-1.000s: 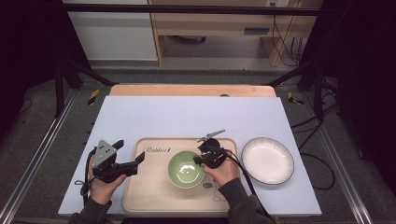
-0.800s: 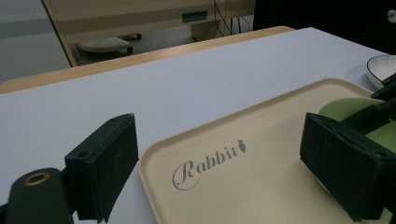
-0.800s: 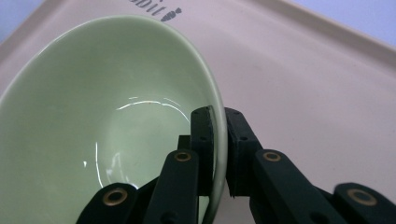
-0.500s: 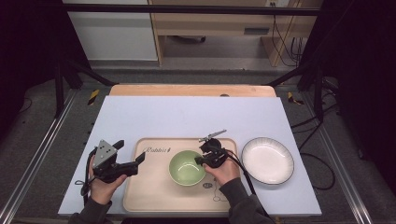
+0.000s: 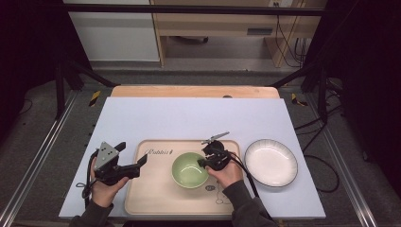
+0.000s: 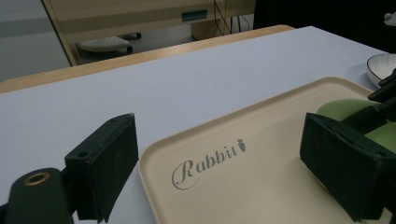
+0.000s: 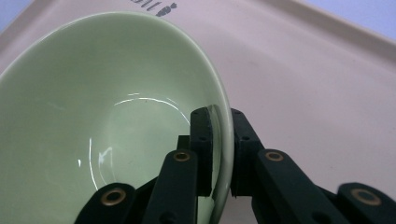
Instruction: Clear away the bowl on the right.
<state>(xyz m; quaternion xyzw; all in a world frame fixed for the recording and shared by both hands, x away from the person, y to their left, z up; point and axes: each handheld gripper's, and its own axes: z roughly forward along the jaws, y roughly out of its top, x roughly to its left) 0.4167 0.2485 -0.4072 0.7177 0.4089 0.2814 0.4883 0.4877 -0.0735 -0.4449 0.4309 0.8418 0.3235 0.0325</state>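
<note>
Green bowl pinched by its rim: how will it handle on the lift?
The bowl looks glazed and glossy, so it is probably slippery between the right gripper pads. Held by one side of the rim only, it may tilt away from the grip. It looks ceramic: likely stiff, and apt to chip if dropped on the tray.

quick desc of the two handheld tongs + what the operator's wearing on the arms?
Both tongs are black, with jointed link arms, brass-coloured pivot rivets and flat rectangular pads. The left tongs carry a grey three-cornered plate on top; the right tongs do not seem to. A black cable trails from each toward the person. Sleeves are dark grey.
</note>
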